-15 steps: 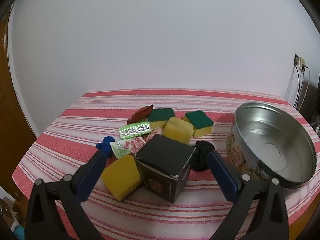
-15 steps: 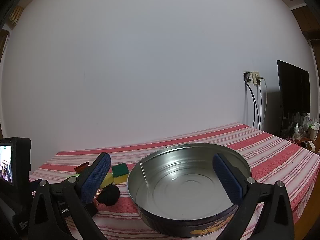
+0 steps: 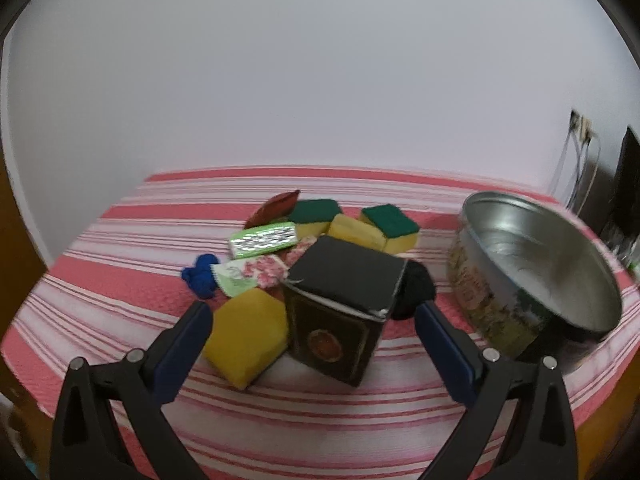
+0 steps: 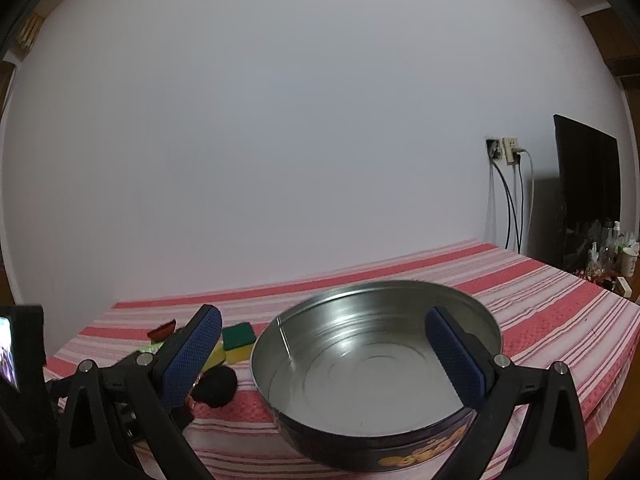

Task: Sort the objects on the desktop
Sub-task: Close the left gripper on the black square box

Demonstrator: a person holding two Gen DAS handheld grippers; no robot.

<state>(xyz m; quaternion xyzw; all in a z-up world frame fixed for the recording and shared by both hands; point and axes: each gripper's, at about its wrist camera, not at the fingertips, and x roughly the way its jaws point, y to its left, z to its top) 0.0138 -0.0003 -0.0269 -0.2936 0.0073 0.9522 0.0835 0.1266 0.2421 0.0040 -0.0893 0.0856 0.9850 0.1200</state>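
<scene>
1. Writing: none can be read. The black box (image 3: 344, 300) bears a round red-and-gold emblem on its front face; the tin (image 3: 532, 280) has a floral scene on its wall in the left view and gold shapes, too blurred to read, in the right view (image 4: 376, 364).
2. Grippers: the left gripper (image 3: 312, 344) stands with its jaws wide apart and nothing between the pads; the box and a yellow sponge (image 3: 248, 332) lie just ahead of them. The right gripper (image 4: 324, 352) is likewise spread wide and empty, poised over the tin's open mouth.
3. Clutter: behind the box lie two green-topped sponges (image 3: 390, 220), a further yellow sponge (image 3: 354, 232), a green foil packet (image 3: 264, 240), a floral sachet (image 3: 250, 276), a red packet (image 3: 276, 206), a blue object (image 3: 200, 276) and a black object (image 3: 416, 292), most of them touching.
4. Room: the striped cloth (image 3: 320, 420) is bare in front of the box up to the near edge, and bare behind the heap to the wall. The tin sits near the right edge, apart from the heap.
5. Change: against half a second earlier, the left view has drawn closer to the box and levelled slightly; the right view is almost unchanged.
</scene>
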